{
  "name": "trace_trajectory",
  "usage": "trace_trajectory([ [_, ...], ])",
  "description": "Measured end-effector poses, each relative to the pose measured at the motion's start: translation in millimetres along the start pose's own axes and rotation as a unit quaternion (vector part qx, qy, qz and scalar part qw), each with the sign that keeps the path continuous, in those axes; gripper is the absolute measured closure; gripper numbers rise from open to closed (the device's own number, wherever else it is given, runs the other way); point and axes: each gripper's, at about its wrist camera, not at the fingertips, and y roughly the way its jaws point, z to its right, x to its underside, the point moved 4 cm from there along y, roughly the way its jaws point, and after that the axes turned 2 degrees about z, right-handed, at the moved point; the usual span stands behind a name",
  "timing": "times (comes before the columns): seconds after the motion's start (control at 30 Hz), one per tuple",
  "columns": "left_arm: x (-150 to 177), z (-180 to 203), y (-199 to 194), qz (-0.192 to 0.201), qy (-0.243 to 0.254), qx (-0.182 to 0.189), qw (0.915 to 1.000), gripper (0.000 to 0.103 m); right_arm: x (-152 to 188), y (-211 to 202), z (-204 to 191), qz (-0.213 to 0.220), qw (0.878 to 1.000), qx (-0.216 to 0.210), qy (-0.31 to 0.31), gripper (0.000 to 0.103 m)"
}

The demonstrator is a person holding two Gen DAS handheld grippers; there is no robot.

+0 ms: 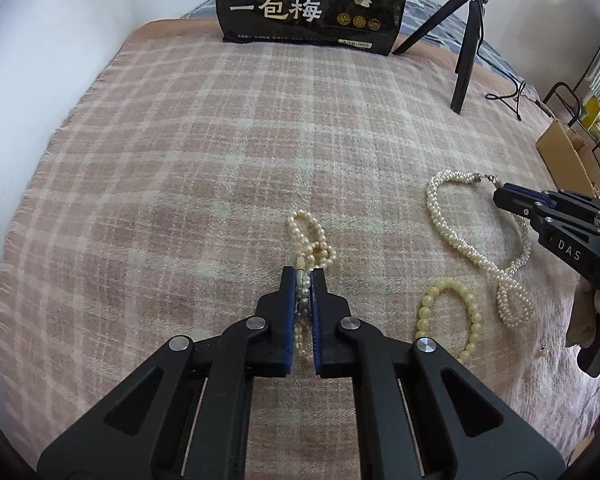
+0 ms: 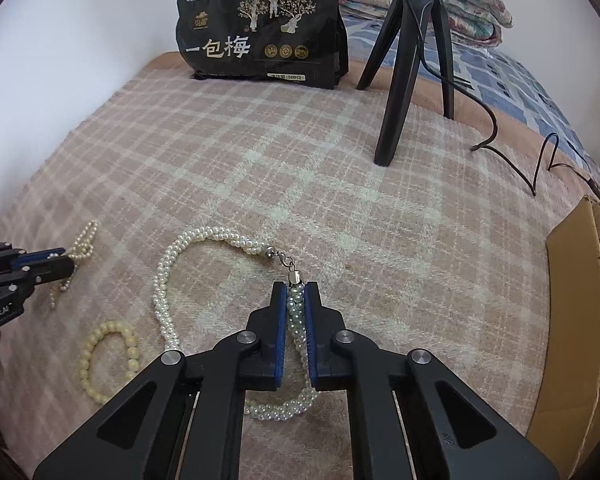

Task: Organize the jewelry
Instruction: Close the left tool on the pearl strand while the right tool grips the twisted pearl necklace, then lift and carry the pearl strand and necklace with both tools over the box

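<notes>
— Pearls sat in both claws, then?

— Yes. The left claw (image 1: 303,276) was clamped on the thin pearl strand (image 1: 312,240), whose beads ran between the blue pads along the claw's own line. The rest of that strand lay bunched in small loops on the plaid blanket (image 1: 220,140), just beyond the tips, on the far side.

— And the right one?

— The right claw (image 2: 296,292) was clamped on the twisted pearl necklace (image 2: 168,272) close to its clasp (image 2: 286,262). The metal end cap poked out just past the tips. From there the rope curved away to the left and back toward the near side, passing under the claw, so it formed an open ring lying flat on the bed.

— Which relation mattered most for a next move?

— I'd say the necklace's body lay left of and nearer than the right claw, so pulling far or right would probably drag the ring straight. The left claw was nearer the thin strand; the right was nearer the necklace.

— Anything between them?

— The yellowish bead bracelet (image 1: 452,312), loose on the blanket, untouched, on the near side between the two claws and just beside the necklace's small end loop. The black snack bag (image 2: 260,28) and tripod (image 2: 404,72) stood well apart at the far edge.
</notes>
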Motion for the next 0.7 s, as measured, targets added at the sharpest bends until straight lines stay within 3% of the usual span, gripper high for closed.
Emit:
trace_trajectory([
  [0.7, -29, -24, -81, 0.083, -0.062, 0.066, 0.9924, 0.098, -33, -96, -18, 0.106, 0.994, -0.027, 0.017, 0.096],
])
